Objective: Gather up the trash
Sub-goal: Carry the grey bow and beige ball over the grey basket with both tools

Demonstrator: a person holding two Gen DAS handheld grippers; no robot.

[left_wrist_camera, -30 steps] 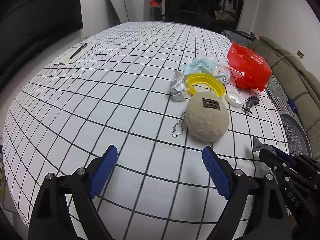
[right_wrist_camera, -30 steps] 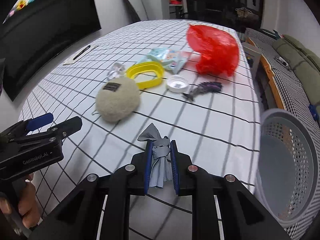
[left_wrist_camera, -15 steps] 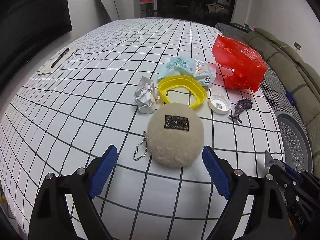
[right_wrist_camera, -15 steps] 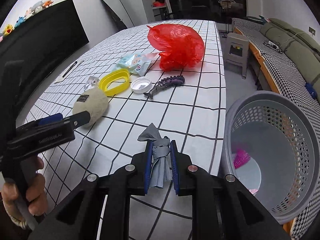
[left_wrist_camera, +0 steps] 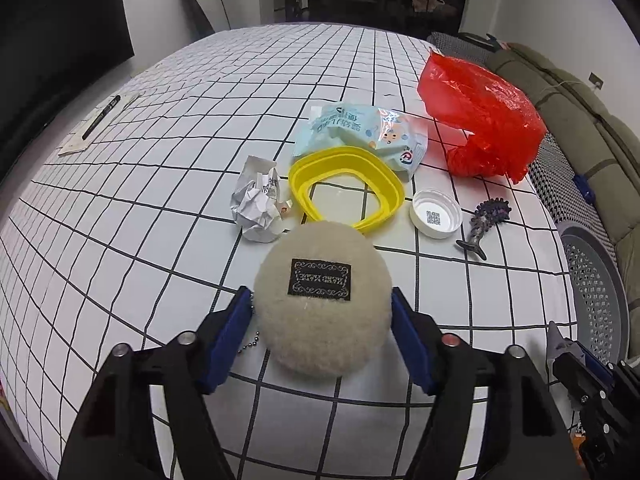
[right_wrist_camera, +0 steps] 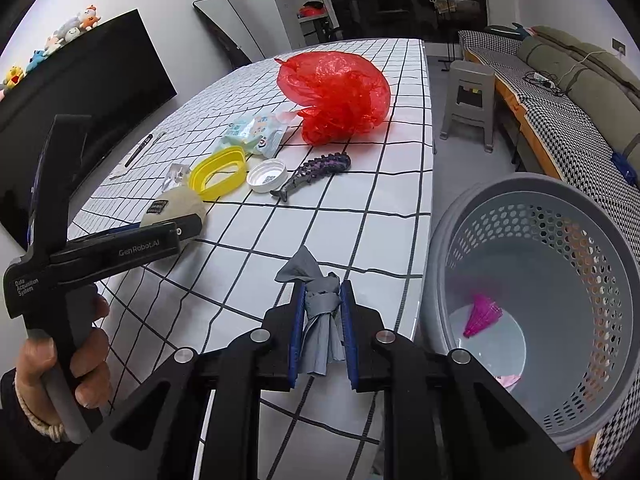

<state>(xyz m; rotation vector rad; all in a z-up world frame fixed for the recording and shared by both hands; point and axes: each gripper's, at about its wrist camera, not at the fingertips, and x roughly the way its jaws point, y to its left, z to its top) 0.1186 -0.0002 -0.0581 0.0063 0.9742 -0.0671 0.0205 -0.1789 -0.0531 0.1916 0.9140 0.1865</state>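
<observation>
My left gripper [left_wrist_camera: 322,322] is closed around a round beige fluffy pouch [left_wrist_camera: 323,296] with a black label and bead chain, its blue pads touching both sides; the pouch rests on the checked table [left_wrist_camera: 160,216]. My right gripper [right_wrist_camera: 322,316] is shut on a crumpled grey cloth [right_wrist_camera: 320,308], held over the table's edge beside a grey perforated basket [right_wrist_camera: 536,304] with pink trash inside. Behind the pouch lie a crumpled paper ball [left_wrist_camera: 258,206], a yellow ring [left_wrist_camera: 346,186], a wipes packet [left_wrist_camera: 362,132], a white cap [left_wrist_camera: 435,213], a purple toy [left_wrist_camera: 486,224] and a red plastic bag [left_wrist_camera: 480,120].
A pen on a paper slip [left_wrist_camera: 100,118] lies at the table's far left. A grey stool [right_wrist_camera: 468,96] and a sofa [right_wrist_camera: 568,80] stand to the right of the table. A dark TV [right_wrist_camera: 80,92] is on the left wall.
My left gripper has moved forward over the beige pouch and closed its fingers onto it. My right gripper, still holding the grey cloth, has swung right towards the basket.
</observation>
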